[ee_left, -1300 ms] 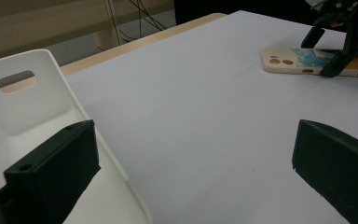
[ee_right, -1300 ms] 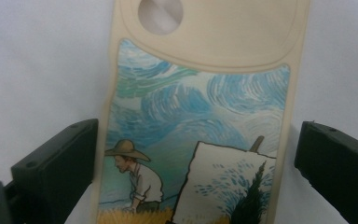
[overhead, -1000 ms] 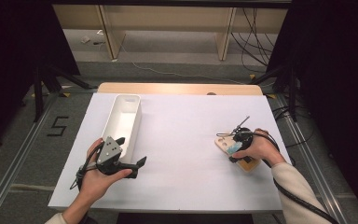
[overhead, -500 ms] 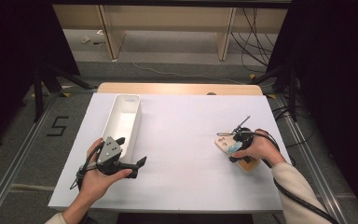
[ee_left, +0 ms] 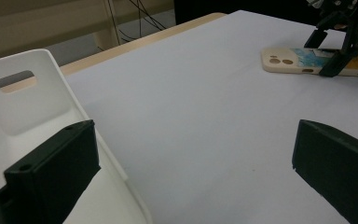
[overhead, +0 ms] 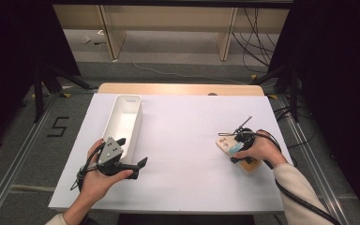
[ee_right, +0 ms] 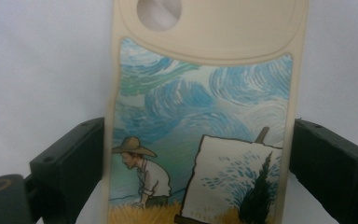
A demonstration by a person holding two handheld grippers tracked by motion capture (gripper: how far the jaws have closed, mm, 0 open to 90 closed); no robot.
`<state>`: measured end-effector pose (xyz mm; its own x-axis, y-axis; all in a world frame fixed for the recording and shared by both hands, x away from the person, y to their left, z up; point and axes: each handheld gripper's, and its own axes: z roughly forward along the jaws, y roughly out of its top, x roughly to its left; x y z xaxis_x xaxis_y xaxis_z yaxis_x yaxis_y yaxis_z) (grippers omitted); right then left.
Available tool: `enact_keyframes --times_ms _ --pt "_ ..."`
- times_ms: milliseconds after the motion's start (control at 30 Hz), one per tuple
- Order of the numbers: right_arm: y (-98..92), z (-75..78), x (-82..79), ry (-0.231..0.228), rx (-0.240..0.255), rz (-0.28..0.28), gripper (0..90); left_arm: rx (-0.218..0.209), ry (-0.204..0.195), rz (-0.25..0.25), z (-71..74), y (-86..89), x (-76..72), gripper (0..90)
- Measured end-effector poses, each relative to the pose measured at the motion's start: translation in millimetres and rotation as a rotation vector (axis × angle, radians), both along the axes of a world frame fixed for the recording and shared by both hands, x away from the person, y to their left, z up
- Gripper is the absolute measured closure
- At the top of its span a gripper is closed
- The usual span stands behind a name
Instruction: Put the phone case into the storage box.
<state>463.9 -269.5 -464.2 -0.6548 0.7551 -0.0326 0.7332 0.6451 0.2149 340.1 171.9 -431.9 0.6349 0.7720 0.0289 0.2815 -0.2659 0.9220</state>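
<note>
Phone case (ee_right: 200, 116) lay flat on white surface (overhead: 187, 140), camera end pointing away from right tool (ee_right: 200, 177), long axis running between its jaws, which had just been closing astride both long edges, contact unclear; left tool (ee_left: 191, 158) stood apart.

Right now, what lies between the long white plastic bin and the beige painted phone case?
Nothing: in the high view, bare white table separates the bin from the phone case.

High view overhead; gripper views low, sharing the phone case (ee_left: 314, 61).
</note>
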Motion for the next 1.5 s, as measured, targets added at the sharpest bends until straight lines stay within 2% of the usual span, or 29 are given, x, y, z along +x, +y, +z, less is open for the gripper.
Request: enact_keyframes --times_ms 700,1500 --pt "0.2 0.6 -1.2 0.002 0.007 -0.017 10.0 0.001 0.0 -0.001 0.0 -0.1 0.0 0.0" --pt "2.0 2.9 -4.0 -0.011 0.014 0.008 11.3 0.0 -0.002 0.0 0.2 -0.1 -0.2 0.0"
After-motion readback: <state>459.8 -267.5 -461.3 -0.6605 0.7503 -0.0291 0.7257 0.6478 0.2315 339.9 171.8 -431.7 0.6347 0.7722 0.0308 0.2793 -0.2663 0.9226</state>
